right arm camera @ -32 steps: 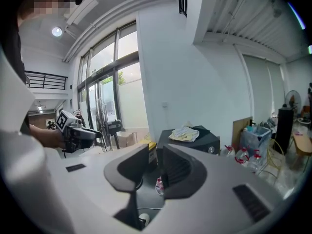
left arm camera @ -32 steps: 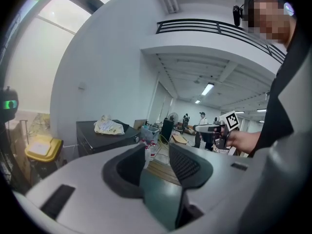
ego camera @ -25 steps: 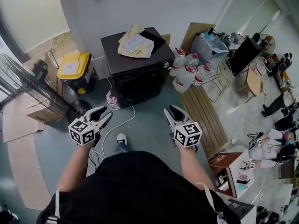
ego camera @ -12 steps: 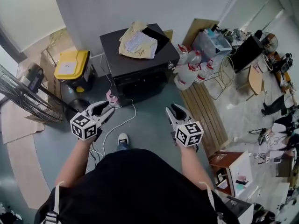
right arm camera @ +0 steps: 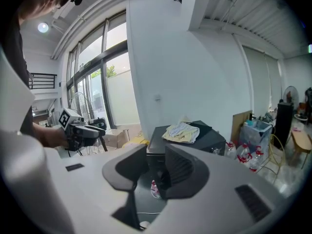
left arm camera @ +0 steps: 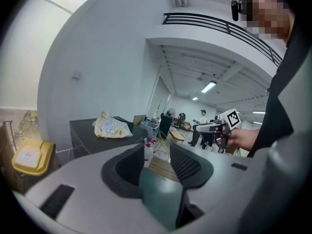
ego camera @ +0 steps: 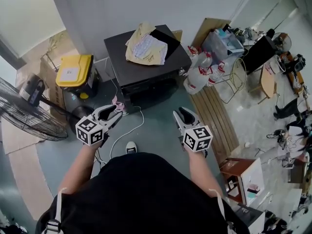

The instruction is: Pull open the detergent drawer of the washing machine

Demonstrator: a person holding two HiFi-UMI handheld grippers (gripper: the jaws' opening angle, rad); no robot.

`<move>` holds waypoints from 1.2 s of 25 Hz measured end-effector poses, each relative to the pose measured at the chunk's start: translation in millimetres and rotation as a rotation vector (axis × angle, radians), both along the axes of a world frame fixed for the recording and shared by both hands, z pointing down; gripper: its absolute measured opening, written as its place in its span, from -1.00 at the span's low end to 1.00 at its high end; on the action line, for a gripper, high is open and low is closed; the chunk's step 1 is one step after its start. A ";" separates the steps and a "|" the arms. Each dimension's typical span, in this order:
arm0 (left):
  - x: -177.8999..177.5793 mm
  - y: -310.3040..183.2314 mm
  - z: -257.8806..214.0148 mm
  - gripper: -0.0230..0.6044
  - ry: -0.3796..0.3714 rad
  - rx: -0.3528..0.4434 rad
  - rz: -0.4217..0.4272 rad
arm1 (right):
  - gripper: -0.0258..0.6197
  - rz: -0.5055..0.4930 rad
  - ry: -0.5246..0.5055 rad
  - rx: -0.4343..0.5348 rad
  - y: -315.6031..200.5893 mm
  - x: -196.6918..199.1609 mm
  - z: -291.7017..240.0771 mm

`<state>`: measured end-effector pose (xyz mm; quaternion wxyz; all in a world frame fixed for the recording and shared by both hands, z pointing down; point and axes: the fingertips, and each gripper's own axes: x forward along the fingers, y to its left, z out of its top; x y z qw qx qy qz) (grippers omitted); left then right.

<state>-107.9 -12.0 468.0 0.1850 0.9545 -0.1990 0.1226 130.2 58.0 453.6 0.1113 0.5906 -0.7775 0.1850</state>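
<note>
Facing the black washing machine (ego camera: 146, 67) at 12 o'clock, well apart from both tongs; its detergent drawer can't be picked out on the dark front. Judged: a light, rigid plastic tray that slides stiffly, so hook its front lip. Now left tongs (ego camera: 115, 112) are released and empty; right tongs (ego camera: 181, 113) have just been opening, nothing between. Both forearms reach forward, tilted slightly down. A cloth (ego camera: 146, 48) lies on the lid.
</note>
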 end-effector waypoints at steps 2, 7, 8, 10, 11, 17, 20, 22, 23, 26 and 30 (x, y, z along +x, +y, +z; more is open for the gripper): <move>-2.2 -12.0 -0.6 -0.38 0.001 0.005 0.005 | -0.54 0.001 0.002 0.002 -11.9 -4.3 -0.7; -7.3 -38.5 -1.3 -0.38 0.006 0.016 0.015 | -0.53 0.004 0.010 0.009 -38.5 -15.5 -3.4; -7.6 -41.9 -1.9 -0.38 0.006 0.021 0.021 | -0.53 0.007 0.012 0.011 -42.6 -17.5 -4.7; -7.6 -47.6 -1.9 -0.38 0.003 0.031 0.037 | -0.53 0.012 0.017 0.016 -51.0 -22.1 -8.1; -7.7 -49.8 -1.4 -0.38 0.002 0.033 0.045 | -0.53 0.014 0.019 0.018 -55.1 -24.9 -10.0; -15.8 -58.4 0.0 -0.38 0.017 0.030 0.062 | -0.52 0.014 0.034 0.022 -70.0 -40.2 -16.1; -22.1 -65.9 -2.5 -0.38 0.030 0.027 0.045 | -0.52 0.003 0.037 0.008 -75.4 -45.8 -15.1; -25.7 -71.1 -1.6 -0.38 0.032 0.029 0.035 | -0.52 -0.004 0.043 0.008 -81.1 -48.0 -15.3; -27.4 -74.2 0.2 -0.38 0.030 0.029 0.029 | -0.52 -0.006 0.041 0.008 -84.4 -48.5 -14.7; -31.6 -81.9 4.8 -0.38 0.028 0.021 0.011 | -0.52 -0.016 0.036 0.007 -93.9 -50.7 -10.4; -35.4 -93.4 7.7 -0.38 0.016 0.028 -0.009 | -0.52 -0.036 0.027 0.010 -112.2 -51.5 -4.8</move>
